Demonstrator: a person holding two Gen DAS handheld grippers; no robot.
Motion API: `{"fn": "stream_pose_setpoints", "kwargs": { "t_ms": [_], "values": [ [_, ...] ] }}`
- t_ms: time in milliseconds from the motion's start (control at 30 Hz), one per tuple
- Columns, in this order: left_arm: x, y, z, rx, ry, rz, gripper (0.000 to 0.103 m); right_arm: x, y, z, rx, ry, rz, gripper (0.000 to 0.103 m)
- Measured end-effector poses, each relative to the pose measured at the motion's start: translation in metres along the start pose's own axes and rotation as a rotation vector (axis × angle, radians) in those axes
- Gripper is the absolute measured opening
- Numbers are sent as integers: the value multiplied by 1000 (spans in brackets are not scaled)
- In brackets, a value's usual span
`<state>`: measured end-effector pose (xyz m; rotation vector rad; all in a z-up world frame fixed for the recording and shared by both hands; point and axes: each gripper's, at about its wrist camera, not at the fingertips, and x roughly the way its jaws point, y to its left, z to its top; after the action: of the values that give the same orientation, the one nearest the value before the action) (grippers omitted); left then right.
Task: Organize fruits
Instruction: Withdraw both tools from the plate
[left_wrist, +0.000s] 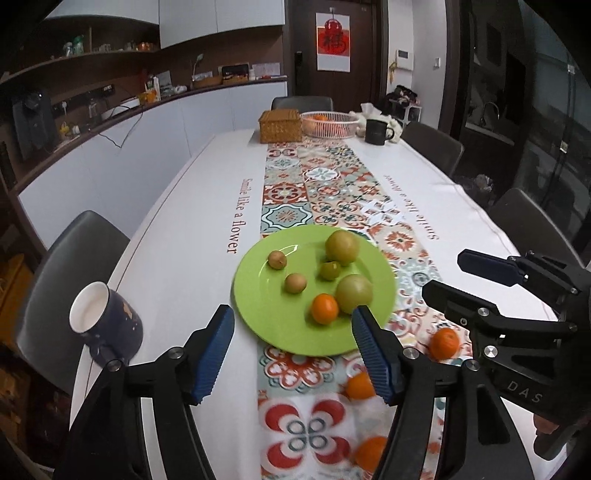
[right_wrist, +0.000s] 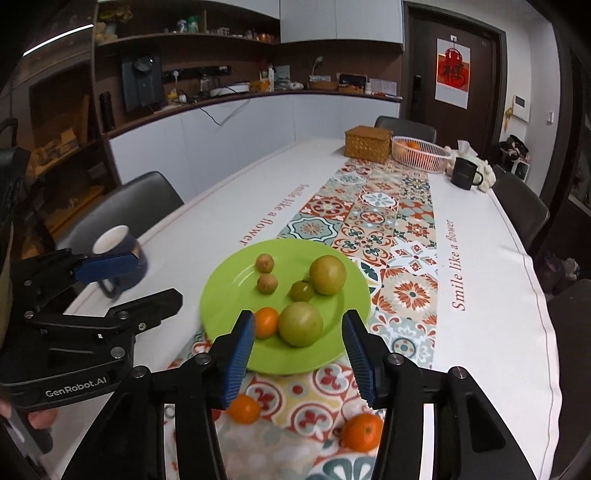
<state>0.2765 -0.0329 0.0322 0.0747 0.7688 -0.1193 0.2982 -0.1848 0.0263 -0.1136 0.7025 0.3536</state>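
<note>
A green plate (left_wrist: 258, 295) (right_wrist: 229, 295) lies on the patterned runner. It holds two large green fruits (left_wrist: 341, 246) (right_wrist: 300, 324), a small green one (left_wrist: 330, 270), two small brown ones (left_wrist: 295, 283) (right_wrist: 265, 263) and an orange (left_wrist: 324, 308) (right_wrist: 266, 322). Loose oranges lie on the runner in front of the plate (left_wrist: 445, 343) (left_wrist: 359, 386) (right_wrist: 362, 432) (right_wrist: 243, 409). My left gripper (left_wrist: 291, 350) is open and empty above the plate's near edge. My right gripper (right_wrist: 299, 354) is open and empty above the near rim; it also shows at the right of the left wrist view (left_wrist: 461, 273).
A dark blue mug (left_wrist: 105, 325) (right_wrist: 118, 254) stands left of the plate near the table edge. At the far end are a wicker box (left_wrist: 280, 126), a white basket with oranges (left_wrist: 328, 123) and a black mug (left_wrist: 377, 131). Chairs surround the table.
</note>
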Motion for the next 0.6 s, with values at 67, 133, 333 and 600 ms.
{"fn": "stream_pose_setpoints", "kwargs": {
  "t_ms": [67,133,333,600],
  "values": [
    [-10,-6,-6,1,-9,-4,67,-10,-1,-4,4,-6,5,50],
    [-17,-11,-11,0,-12,-10,68,-20,-2,-9,2,-13,5,50],
    [-30,-22,-29,-28,10,-24,69,-40,-10,-27,11,-19,-9,53],
    [-27,-37,-59,-77,102,-25,69,-46,-26,-49,9,27,-34,54]
  ]
}}
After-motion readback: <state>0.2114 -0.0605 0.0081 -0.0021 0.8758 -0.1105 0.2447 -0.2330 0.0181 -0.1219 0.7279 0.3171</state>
